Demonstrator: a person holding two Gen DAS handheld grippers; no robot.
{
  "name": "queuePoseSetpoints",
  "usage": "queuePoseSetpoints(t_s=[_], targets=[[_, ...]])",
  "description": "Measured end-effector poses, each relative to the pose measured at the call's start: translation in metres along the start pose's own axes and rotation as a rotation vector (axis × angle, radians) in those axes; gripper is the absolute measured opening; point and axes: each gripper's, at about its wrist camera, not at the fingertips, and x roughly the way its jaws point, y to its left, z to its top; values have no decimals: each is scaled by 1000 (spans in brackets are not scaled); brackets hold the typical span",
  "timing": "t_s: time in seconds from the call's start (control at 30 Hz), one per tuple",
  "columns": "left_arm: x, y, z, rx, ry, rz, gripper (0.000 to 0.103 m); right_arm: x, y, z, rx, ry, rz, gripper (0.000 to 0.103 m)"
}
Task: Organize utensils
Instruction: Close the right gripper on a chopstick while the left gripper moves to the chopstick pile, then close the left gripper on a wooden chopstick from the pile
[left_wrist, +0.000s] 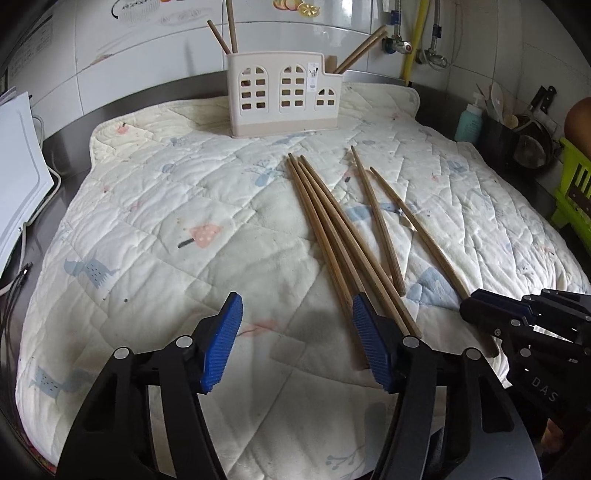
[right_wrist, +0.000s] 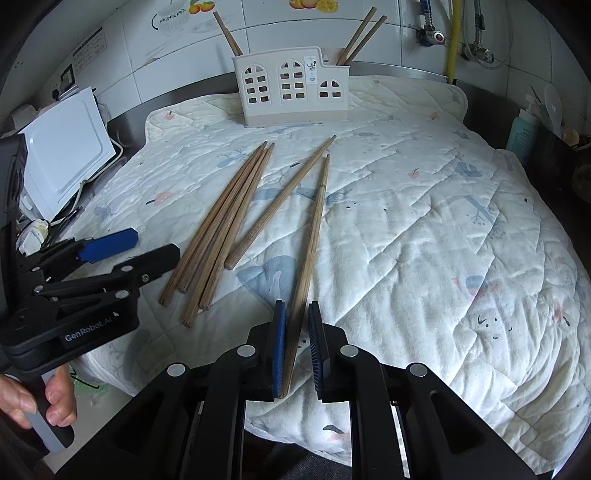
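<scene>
Six wooden chopsticks lie loose on the quilted cloth (right_wrist: 424, 229) in the middle of both views: a tight bundle of four chopsticks (right_wrist: 225, 218) fanning toward the lower left of the right wrist view, a single chopstick (right_wrist: 280, 199) just beside it, and the rightmost chopstick (right_wrist: 314, 236), whose thick end runs down between the pads of the right gripper (right_wrist: 297, 347). That gripper is nearly closed around the stick; its left pad appears to touch the wood while a narrow gap shows at the right pad, so I judge the grasp is being made rather than finished. The left gripper (left_wrist: 295, 339) hovers with its jaws wide apart and holds nothing, its right pad just beside the thick ends of the bundle in the lower middle of the left wrist view. At the top centre of both views stands the house-shaped utensil holder (left_wrist: 284, 99), cream plastic with window cut-outs, at the far edge of the cloth. It already holds chopsticks: some lean out at its left end (left_wrist: 225, 33) and some at its right end (left_wrist: 362, 50). So the sorting seems partly done, with roughly four sticks stowed and six left. The cloth covers a steel bench (left_wrist: 70, 155), and a white appliance (right_wrist: 66, 162) sits at the left edge.
</scene>
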Motion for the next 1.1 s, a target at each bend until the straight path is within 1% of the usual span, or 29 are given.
queuePoseSetpoints(t_s=[0.1, 0.13, 0.27, 0.37, 0.43, 0.5, 0.6, 0.67, 0.77, 0.9, 1.0, 1.1], targets=[[2, -3, -1, 6, 8, 1, 61, 0, 0, -1, -7, -3, 1, 12], [3, -5, -1, 11, 9, 7, 58, 0, 0, -1, -8, -4, 0, 12], [5, -8, -1, 27, 11, 24, 57, 0, 1, -2, -6, -4, 0, 12], [4, -10, -1, 33, 2, 42, 51, 0, 1, -3, -11, -9, -2, 12], [4, -12, 0, 19, 2, 30, 39, 1, 3, -4, -16, -12, -7, 13], [5, -17, 0, 14, 0, 17, 32, 0, 4, -5, -26, -16, -14, 13], [10, -27, -4, 44, -3, 26, 25, 1, 5, -6, -33, -23, -17, 13], [10, -29, -5, 50, -9, 28, 25, 0, 6, -6, -41, -28, -17, 13], [11, -21, -3, 21, -6, 6, 19, -1, 5, -7, -37, -32, -15, 11], [10, -16, -3, 29, -3, 3, 19, -2, 2, -6, -31, -35, -16, 10], [11, -15, -2, 10, 8, -5, 19, -3, -1, -7, -19, -36, -17, 9], [13, -19, -1, 26, 15, 5, 19, -1, 0, -7, -27, -34, -21, 9]])
